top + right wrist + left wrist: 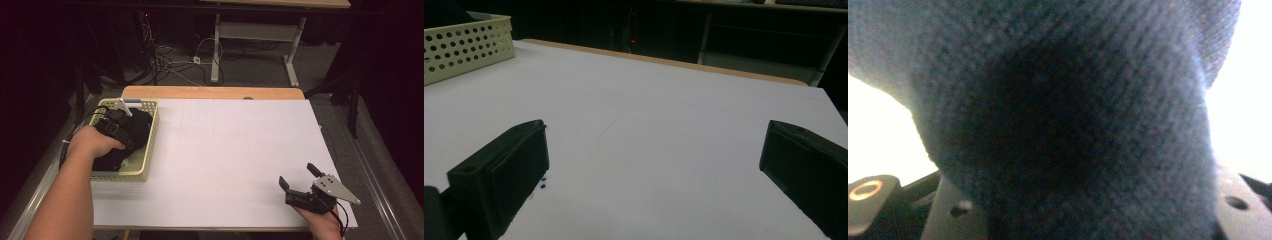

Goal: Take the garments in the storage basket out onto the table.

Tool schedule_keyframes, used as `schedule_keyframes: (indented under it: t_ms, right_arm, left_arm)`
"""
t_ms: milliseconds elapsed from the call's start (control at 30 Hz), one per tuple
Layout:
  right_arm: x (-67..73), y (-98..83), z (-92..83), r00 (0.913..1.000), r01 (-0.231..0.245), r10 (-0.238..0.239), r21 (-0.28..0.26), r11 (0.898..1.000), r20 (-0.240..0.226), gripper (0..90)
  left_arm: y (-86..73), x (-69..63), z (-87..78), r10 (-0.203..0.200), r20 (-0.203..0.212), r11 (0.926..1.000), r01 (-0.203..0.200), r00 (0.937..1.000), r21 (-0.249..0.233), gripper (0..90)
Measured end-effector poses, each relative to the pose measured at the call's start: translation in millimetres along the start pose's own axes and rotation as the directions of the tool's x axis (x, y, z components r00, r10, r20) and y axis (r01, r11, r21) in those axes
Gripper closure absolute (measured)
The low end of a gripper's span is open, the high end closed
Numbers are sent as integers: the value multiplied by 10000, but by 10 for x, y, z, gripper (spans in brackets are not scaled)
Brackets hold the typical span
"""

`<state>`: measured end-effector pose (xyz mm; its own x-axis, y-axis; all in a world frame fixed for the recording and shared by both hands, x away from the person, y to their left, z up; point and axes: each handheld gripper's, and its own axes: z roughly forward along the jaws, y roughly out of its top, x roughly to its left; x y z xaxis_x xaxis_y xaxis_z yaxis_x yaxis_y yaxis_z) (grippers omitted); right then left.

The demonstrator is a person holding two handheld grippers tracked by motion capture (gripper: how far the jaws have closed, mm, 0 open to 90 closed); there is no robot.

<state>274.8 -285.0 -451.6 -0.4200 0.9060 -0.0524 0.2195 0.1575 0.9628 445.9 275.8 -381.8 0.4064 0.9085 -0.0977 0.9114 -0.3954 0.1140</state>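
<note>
Reaching into the pale yellow perforated basket (pixel 150 142) at the far left corner of the white-covered table (pixel 225 150), the left gripper (pixel 117 127) sits among a heap of dark cloth (pixel 137 127) in the high view; the person's left hand (pixel 92 142) wraps its body from the near side, and the grey plate on top of it points toward the basket's far rim; the cloth lies inside the basket, bunched against the gripper, though from above the jaws are buried in dark fabric and cannot be made out; near the table's right near corner the right gripper (pixel 298 180) rests low over the bare sheet, held by the right hand (pixel 325 222), its two black jaws spread wide with nothing between them.

In the left gripper view a knitted grey-blue fabric, the same dark cloth (pixel 1063 125), presses right up to the lens; it bulges between the metal jaw arms that show at the bottom left and bottom right, and the jaws stand partly closed around this bundle, clenched on the cloth; bright white shows past the fabric at both sides.

In the right gripper view the two black jaws rise at the lower left and lower right, far apart, released, with bare white table (pixel 659 140) between them; the perforated basket (pixel 469 47) stands at the table's far left, and the wooden edge runs along the far side.
</note>
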Motion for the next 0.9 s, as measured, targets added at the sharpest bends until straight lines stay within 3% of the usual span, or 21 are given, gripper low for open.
schedule_keyframes:
  t_ms: [500, 900]
  right_arm:
    - [-22, -19, 15, 9999, -140, 141, 58, 9999, -78, 4]
    - [-16, -12, 9, 9995, -264, 263, -20, 9997, -166, 4]
  left_arm:
    - [-8, -146, -291, 395, -342, 9962, -367, 9986, 784, 506]
    - [-84, -327, -666, 516, -545, 9958, -473, 9972, 777, 506]
